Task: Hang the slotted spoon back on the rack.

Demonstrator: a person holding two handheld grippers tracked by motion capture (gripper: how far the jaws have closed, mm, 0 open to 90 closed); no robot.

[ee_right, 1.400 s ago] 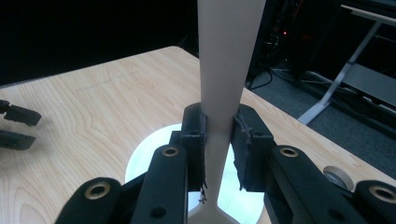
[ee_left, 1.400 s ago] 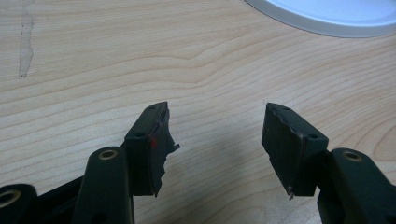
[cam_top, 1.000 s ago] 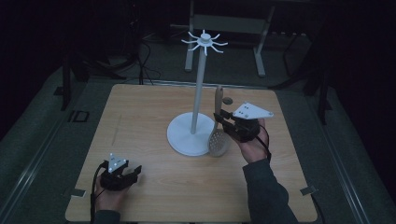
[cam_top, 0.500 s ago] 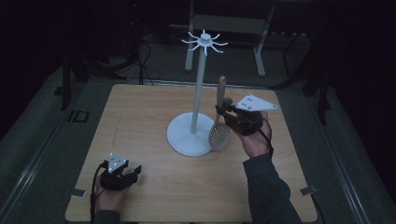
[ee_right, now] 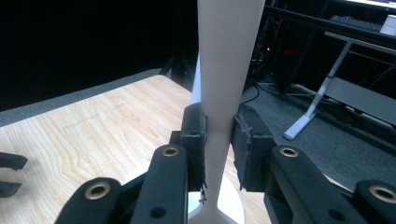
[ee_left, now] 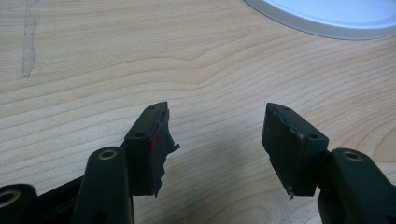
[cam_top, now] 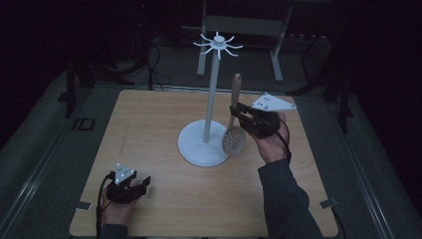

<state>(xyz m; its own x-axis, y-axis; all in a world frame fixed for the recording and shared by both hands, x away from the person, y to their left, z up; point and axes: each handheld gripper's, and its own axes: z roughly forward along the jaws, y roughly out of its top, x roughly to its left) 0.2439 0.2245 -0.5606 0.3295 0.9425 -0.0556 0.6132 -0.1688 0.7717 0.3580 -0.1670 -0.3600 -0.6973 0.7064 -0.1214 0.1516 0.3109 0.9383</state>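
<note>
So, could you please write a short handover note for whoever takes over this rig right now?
Right gripper: shut on the handle of the slotted spoon, held upright, bowl down, beside the white stand and apparently just above its base.
Left gripper: open, holding nothing, resting low at the near left of the table.
Done: spoon is picked up and brought to the stand.
Left, probably: lift the spoon to the hooks on top and hang it; nothing hangs there now. I cannot see a hanging hole in the handle.

slotted spoon point(cam_top: 233, 134) lifted higher off the table, right claw point(cam_top: 238, 110) raised, nearer the stand's pole point(cam_top: 212, 99)
</note>
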